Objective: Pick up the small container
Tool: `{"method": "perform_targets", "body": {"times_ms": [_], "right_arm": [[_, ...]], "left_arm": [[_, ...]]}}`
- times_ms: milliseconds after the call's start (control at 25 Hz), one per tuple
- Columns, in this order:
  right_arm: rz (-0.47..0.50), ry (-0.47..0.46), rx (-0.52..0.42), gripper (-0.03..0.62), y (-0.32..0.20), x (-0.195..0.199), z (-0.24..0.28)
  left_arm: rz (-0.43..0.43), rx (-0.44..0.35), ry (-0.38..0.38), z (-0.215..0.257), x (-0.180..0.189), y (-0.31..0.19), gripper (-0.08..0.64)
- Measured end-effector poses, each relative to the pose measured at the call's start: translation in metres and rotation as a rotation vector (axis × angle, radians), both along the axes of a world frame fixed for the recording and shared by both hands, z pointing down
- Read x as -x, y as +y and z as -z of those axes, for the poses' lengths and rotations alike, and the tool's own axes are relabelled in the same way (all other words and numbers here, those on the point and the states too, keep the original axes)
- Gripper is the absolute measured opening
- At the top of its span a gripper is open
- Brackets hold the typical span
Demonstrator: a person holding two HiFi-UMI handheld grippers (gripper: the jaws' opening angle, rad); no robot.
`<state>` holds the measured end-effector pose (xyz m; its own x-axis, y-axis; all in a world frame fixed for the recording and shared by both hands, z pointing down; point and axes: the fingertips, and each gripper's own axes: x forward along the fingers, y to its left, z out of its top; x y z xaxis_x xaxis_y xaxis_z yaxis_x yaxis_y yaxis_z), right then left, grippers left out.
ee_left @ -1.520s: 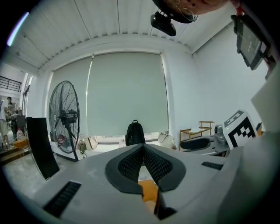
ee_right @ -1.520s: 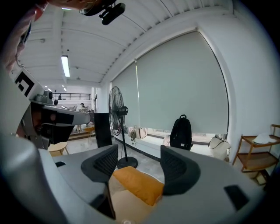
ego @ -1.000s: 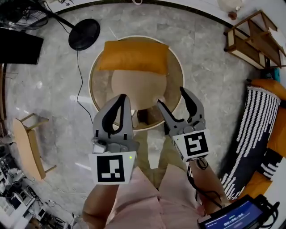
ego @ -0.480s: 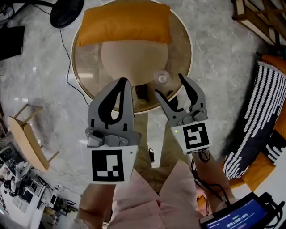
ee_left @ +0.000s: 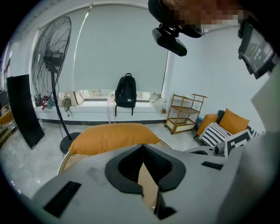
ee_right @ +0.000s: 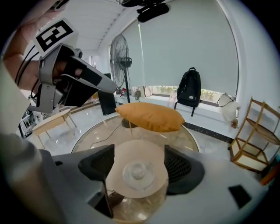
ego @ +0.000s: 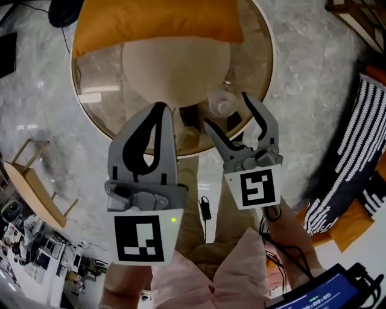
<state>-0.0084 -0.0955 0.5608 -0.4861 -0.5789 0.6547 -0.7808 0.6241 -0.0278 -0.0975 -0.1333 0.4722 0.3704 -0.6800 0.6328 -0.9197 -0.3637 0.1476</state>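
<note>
The small clear container (ego: 221, 102) stands on the round glass table (ego: 259, 54), near its front edge. In the head view my right gripper (ego: 227, 111) is open, its fingertips to either side of the container and just short of it. In the right gripper view the container (ee_right: 137, 172) sits centred between the two open jaws of the right gripper (ee_right: 140, 168), over the table's beige base. My left gripper (ego: 160, 110) hovers to the left over the table edge. It is shut with nothing in it, and its pads meet at the tip (ee_left: 142, 148).
An orange cushion (ego: 157, 18) lies on the far half of the table. A small wooden stool (ego: 33, 187) stands on the floor at left, a striped cushion (ego: 356, 163) at right. A standing fan (ee_left: 52, 57) and a wooden shelf (ee_right: 256, 140) stand farther off.
Both grippers have advanced toward the table, which now fills the upper head view. The right gripper's open jaws now flank the container; the left gripper has stayed shut.
</note>
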Motion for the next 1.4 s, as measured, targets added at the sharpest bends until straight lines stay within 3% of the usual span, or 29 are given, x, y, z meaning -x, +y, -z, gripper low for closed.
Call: {"method": "perform_targets", "body": {"times_ms": [680,1080,1400], "right_arm": [[0.047,0.087,-0.023,0.360,0.005,0.005,-0.094],[0.068,0.112,-0.070,0.345,0.000,0.005,-0.107],[0.095,0.107,-0.045,0.339,-0.001,0.010,-0.100]], "left_arm": [[-0.012,0.077,-0.018,-0.074,0.003,-0.003,0.012],[-0.003,0.089,-0.016,-0.083,0.000,0.001,0.012],[0.003,0.074,-0.024,-0.068,0.004,0.001,0.012]]}}
